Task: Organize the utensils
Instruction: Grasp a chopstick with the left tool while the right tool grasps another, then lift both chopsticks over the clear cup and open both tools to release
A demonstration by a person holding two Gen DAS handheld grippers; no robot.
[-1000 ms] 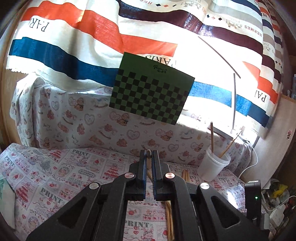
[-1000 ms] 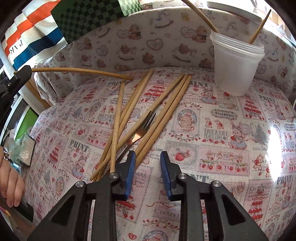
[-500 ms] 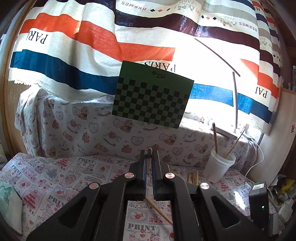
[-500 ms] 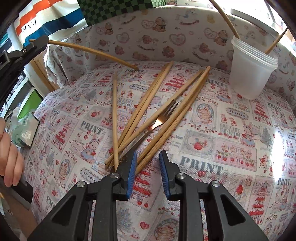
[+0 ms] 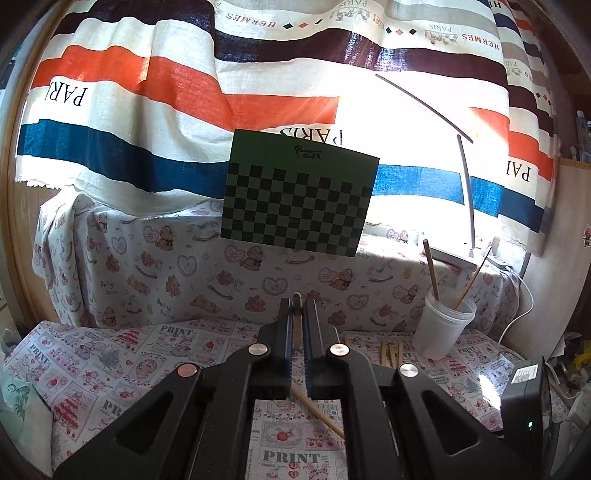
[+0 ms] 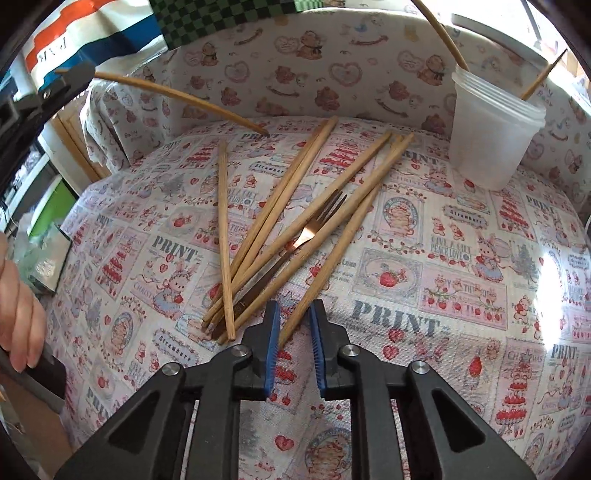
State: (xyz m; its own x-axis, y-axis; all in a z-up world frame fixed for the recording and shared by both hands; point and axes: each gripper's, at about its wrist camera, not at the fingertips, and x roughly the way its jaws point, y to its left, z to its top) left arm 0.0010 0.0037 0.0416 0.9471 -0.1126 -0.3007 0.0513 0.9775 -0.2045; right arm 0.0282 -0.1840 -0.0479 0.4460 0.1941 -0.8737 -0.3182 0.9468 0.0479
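Tan wooden chopsticks [image 6: 343, 206], copper-toned fork [image 6: 310, 232], translucent white cup [image 6: 487, 140], red-printed cartoon cloth [image 6: 424, 295], green-black checkerboard [image 5: 299, 199], orange-blue striped curtain [image 5: 147, 110].

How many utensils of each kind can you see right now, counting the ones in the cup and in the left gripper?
Chopsticks on the cloth: 6
Chopsticks in the cup: 2
Chopstick in the left gripper: 1
Fork: 1
Total: 10 utensils, 9 chopsticks and 1 fork. The cloth, cup and left gripper are not counted.

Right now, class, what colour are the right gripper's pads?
Blue pads on black fingers, clearest in the right wrist view.
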